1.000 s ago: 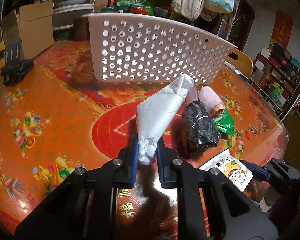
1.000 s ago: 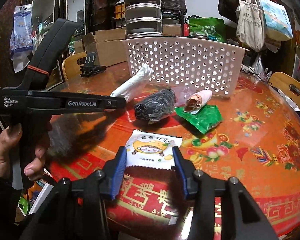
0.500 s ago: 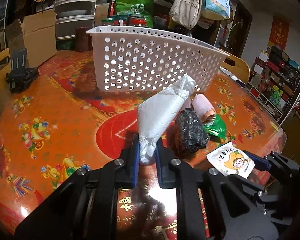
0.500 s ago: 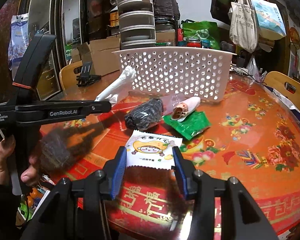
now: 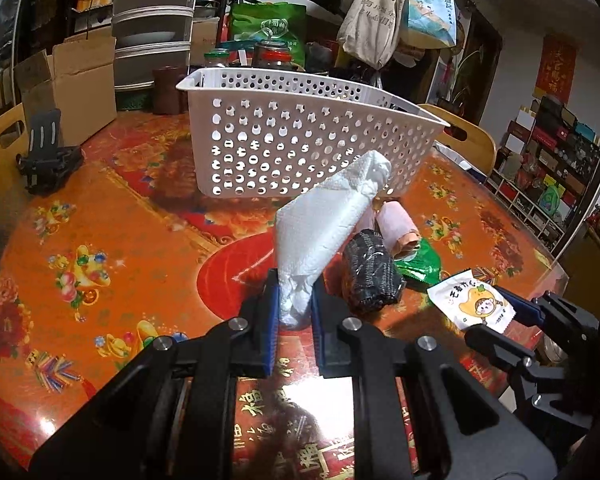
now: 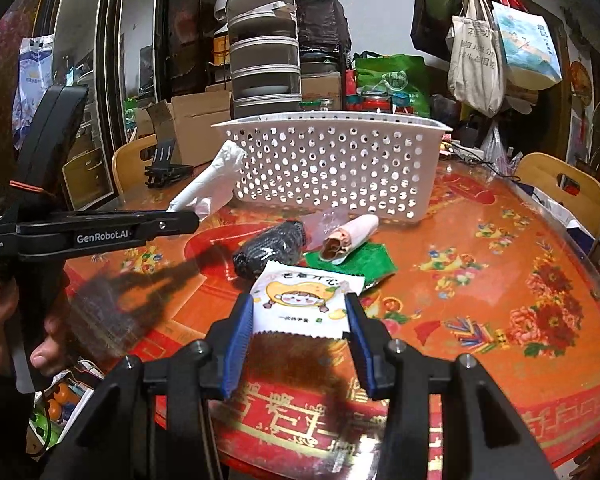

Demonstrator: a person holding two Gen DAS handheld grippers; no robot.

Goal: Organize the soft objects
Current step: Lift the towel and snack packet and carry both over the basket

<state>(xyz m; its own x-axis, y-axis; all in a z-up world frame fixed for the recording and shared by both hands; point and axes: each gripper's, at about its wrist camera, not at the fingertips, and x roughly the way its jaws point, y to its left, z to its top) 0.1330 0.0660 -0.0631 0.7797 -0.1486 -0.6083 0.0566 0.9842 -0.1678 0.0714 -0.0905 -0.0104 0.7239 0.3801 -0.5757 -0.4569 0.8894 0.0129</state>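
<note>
Left tongs (image 5: 294,308) are pinching the crumpled lower end of the paper towel roll (image 5: 326,228), lifted off the table (image 5: 100,216). Its long axis tilts up and away, top end pointing toward the front wall of the white basket (image 5: 300,148). Right tongs (image 6: 300,330) are pinching a white snack packet (image 6: 304,304) by its two side edges, packet flat, cartoon face up, long axis pointing away toward the basket.

Left view only: the packet seen from the side at the near right edge of the table, held off the surface in the right tongs' blue pads (image 5: 520,306). Right view only: the left tongs' handle with the person's left hand (image 6: 4,332) gripping it, plus the towel's full side profile against the basket's left corner.

Both views: black roll (image 6: 270,248) lying near the table's middle, long axis slanting toward the basket; pink roll (image 6: 350,234) just beside it, open end facing the near edge, resting on a green packet (image 6: 356,260). The basket stands toward the far edge. A black stand (image 5: 44,156) sits at the far left edge.
</note>
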